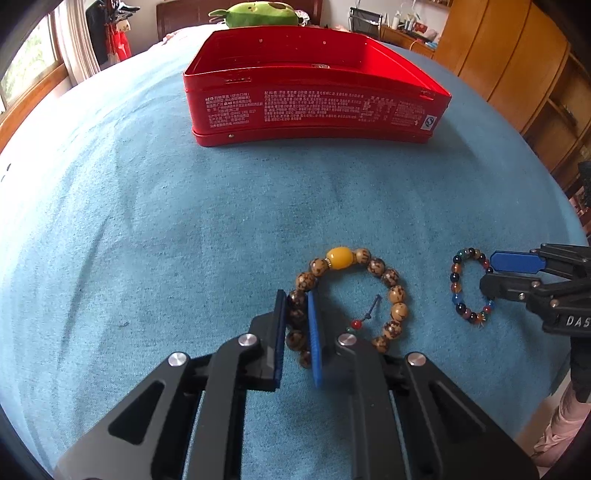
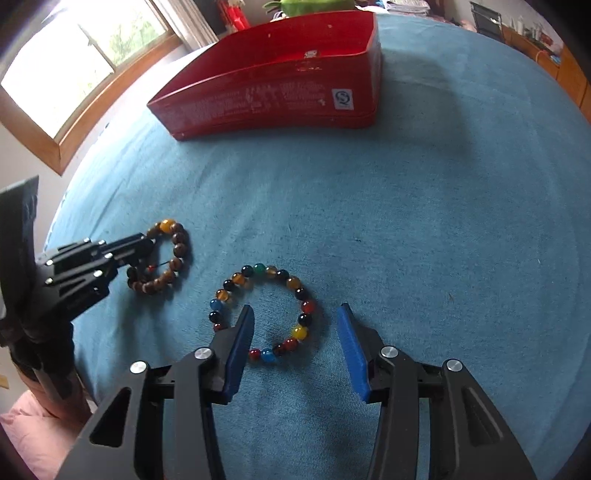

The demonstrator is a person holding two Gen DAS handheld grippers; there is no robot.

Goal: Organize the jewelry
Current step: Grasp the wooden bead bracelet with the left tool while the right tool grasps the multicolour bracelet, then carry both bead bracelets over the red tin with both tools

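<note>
Lying on the blue cloth (image 1: 147, 221), two bracelets sit near each other with lots of open cloth around. The left gripper (image 1: 297, 306) is pinched on the brown bracelet (image 1: 397, 295). The right gripper (image 2: 295, 325) is apart, one finger inside the colored bracelet (image 2: 291, 282), not squeezing. Farther back sits the red tin (image 1: 314, 107), well apart.

The left gripper (image 1: 297, 306) covers the near-left beads of the wooden bracelet (image 1: 397, 293). White print on the red tin (image 1: 314, 107) is too small to read. The green plush toy (image 1: 258, 14) beyond it is cut off by the picture's top edge.
</note>
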